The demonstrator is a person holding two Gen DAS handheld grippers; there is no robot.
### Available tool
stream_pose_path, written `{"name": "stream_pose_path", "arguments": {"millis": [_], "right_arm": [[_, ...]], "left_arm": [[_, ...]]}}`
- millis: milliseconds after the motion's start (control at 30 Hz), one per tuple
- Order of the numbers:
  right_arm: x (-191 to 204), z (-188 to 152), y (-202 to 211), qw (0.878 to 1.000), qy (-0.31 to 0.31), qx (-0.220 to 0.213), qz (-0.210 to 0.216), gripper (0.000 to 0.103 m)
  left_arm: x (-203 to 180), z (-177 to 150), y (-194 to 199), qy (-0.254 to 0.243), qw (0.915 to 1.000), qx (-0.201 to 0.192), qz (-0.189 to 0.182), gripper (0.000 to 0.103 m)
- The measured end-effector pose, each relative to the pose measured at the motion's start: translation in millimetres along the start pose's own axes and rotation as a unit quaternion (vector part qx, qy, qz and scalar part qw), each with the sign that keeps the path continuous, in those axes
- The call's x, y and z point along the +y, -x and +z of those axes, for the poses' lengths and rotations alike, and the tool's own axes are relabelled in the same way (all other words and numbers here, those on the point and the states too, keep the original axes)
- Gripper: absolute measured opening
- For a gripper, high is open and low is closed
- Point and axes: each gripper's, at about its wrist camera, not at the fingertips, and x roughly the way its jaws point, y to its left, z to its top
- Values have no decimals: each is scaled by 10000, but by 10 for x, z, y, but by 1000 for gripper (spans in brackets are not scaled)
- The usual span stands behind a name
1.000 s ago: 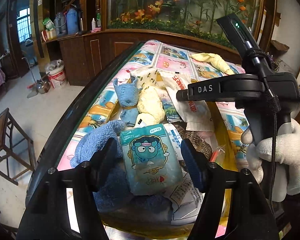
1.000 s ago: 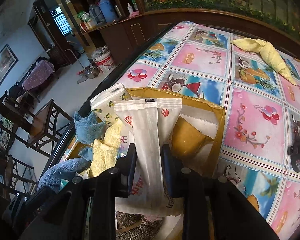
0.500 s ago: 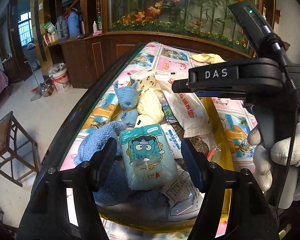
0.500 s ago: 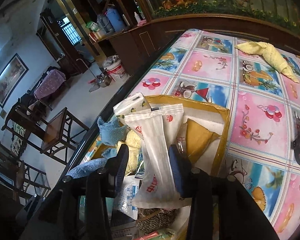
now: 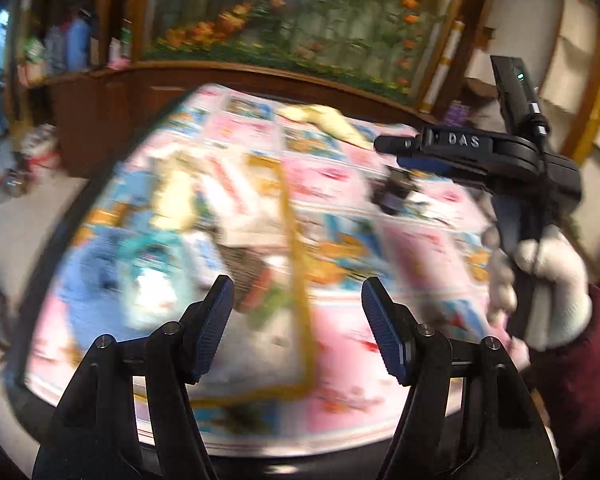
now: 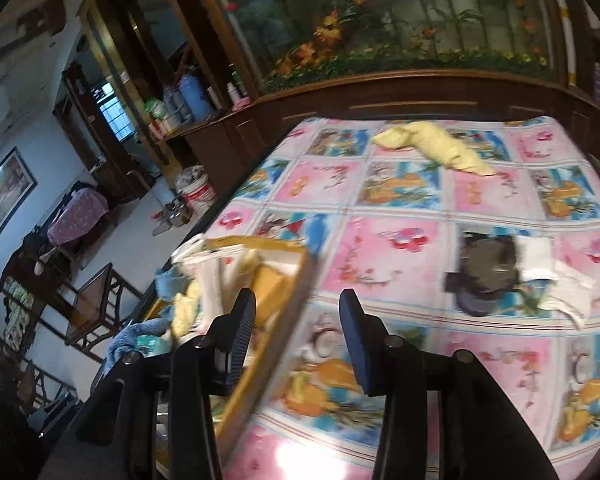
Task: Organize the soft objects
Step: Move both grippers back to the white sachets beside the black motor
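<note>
Both grippers hang empty over the table: left gripper [image 5: 296, 312] with jaws wide, right gripper [image 6: 298, 330] with jaws just parted, likely reaching for the cloth [image 6: 436, 148] at twelve o'clock; the box [image 6: 296, 292] holds the rest.

Counted: one yellow box [image 6: 284, 316], one loose yellow cloth [image 6: 436, 148], one black object [image 6: 486, 274], two hand-held grippers, one gloved hand [image 5: 548, 280].
</note>
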Motion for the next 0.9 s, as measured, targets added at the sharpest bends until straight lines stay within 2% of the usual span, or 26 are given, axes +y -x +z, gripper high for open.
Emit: {"name": "stream_pose_path", "arguments": {"millis": [100, 200, 300, 533, 800, 900], "right_arm": [[-638, 33, 286, 9967, -436, -219, -648, 44], [-1171, 20, 385, 9902, -826, -205, -1108, 45], [-1496, -11, 299, 9852, -959, -71, -1417, 45], [-1864, 199, -222, 9783, -824, 267, -1884, 45], [-2181, 469, -932, 9724, -917, 920, -1937, 44], [-2162, 424, -962, 9752, -832, 1063, -1753, 33]], "left_arm": [[-244, -111, -213, -61, 9963, 468, -723, 67], [-454, -206, -447, -69, 9912, 871, -998, 67], [-623, -235, -575, -138, 9890, 1068, -1016, 67], [-672, -209, -605, -168, 9899, 1062, -928, 67], [-552, -163, -805, -86, 9894, 1263, -714, 67], [-515, -140, -866, -24, 9895, 1283, -666, 67]]}}
